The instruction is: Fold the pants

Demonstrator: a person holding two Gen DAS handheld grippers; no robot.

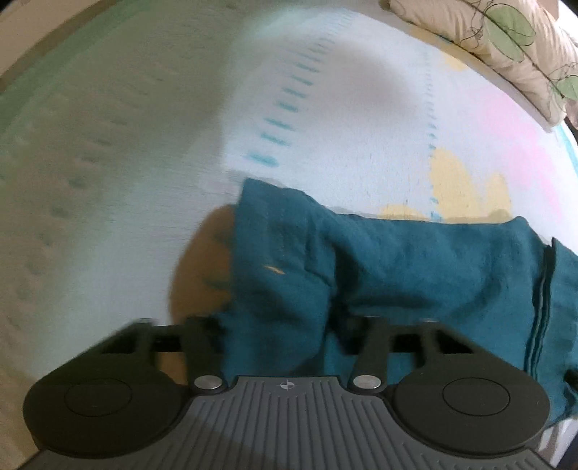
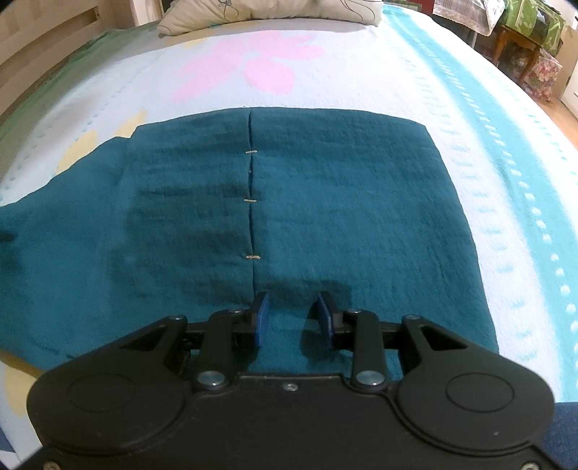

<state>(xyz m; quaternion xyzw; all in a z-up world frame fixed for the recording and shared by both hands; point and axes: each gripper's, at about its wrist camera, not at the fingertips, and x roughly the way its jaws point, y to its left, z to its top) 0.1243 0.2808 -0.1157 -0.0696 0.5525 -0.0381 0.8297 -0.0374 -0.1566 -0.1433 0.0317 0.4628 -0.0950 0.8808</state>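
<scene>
Teal pants lie on a bed, folded into a broad rectangle with a middle seam and small tan stitches. My right gripper hovers over their near edge, blue pads apart, open and empty. In the left wrist view a bunched part of the pants lies in front of my left gripper. The cloth rises between its jaws and hides the fingertips; the gripper is closed on the fabric. The view is motion-blurred on the left.
The bedspread is pale blue with pink and yellow flowers and a turquoise border. Pillows lie at the head, also in the left wrist view. A wooden headboard stands at left; furniture at right.
</scene>
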